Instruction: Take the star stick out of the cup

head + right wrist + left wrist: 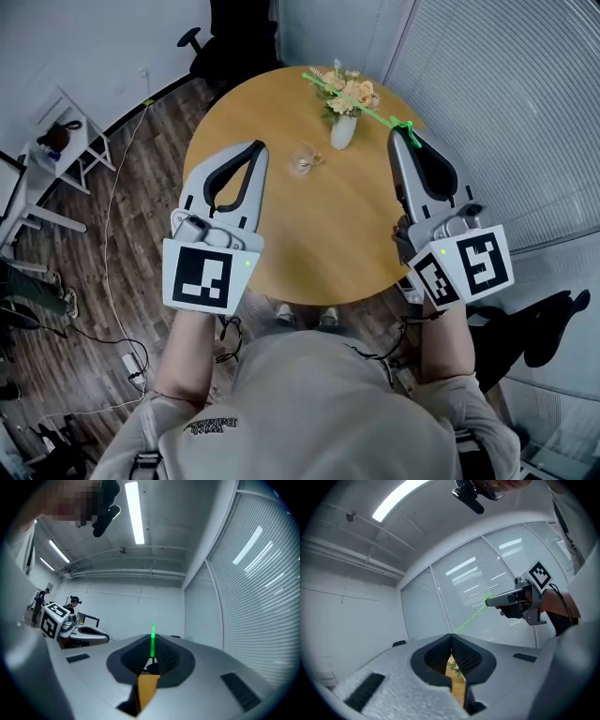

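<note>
A thin green star stick [352, 99] is held in the air over the round wooden table [309, 234]. It slants up-left across the flowers, and its star-shaped end sits at the jaws. My right gripper [401, 137] is shut on it. In the right gripper view the stick [152, 641] pokes up between the closed jaws. A small clear glass cup [305, 157] stands on the table, with no stick in it. My left gripper [259, 146] hovers left of the cup, shut with nothing held. The left gripper view also shows the stick [471, 618].
A white vase of flowers [343, 129] stands just behind the cup, under the stick. A black office chair [220, 47] is beyond the table. A white stand [66, 131] and cables [108, 244] are on the wooden floor at left. Window blinds [506, 84] run along the right.
</note>
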`<state>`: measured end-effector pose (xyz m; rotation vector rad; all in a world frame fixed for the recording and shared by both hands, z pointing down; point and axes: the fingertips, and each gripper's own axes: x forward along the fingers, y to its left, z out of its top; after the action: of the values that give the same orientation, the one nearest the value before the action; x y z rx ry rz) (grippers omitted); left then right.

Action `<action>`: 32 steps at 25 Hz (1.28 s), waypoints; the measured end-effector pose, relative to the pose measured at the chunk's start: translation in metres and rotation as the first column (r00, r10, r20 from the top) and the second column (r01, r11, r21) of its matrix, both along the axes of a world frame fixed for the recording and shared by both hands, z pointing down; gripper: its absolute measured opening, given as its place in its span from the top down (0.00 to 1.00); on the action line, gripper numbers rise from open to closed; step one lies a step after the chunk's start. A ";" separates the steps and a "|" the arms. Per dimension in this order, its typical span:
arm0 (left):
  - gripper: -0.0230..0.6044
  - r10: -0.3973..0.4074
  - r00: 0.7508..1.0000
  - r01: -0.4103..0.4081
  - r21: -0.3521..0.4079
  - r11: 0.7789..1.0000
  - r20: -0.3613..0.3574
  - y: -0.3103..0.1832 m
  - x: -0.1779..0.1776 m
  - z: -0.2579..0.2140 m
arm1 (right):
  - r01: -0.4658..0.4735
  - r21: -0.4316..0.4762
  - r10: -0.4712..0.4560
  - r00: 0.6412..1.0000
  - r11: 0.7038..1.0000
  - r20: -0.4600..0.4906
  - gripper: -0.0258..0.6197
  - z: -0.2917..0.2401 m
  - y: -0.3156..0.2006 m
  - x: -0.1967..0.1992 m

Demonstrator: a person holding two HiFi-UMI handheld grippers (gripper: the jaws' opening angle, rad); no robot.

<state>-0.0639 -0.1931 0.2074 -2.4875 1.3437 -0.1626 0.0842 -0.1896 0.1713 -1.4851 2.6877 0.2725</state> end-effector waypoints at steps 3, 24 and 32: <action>0.93 0.001 1.000 -0.001 0.002 1.000 -0.019 0.011 -0.003 -0.005 | -0.004 0.019 0.005 1.000 1.000 -0.020 0.90 -0.005 0.016 0.000; 0.93 0.040 0.999 -0.040 -0.078 0.996 0.004 0.037 0.002 0.027 | -0.006 -0.038 0.000 0.989 0.999 -0.147 0.90 0.037 0.045 0.004; 0.93 0.069 0.998 -0.068 -0.088 0.994 0.009 0.045 0.007 0.026 | 0.033 -0.066 -0.042 0.990 0.997 -0.137 0.90 0.039 0.052 -0.006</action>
<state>-0.0565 -0.1480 0.2339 -2.5968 1.2706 -0.2248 0.0783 -0.1371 0.2104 -1.4823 2.8552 0.3012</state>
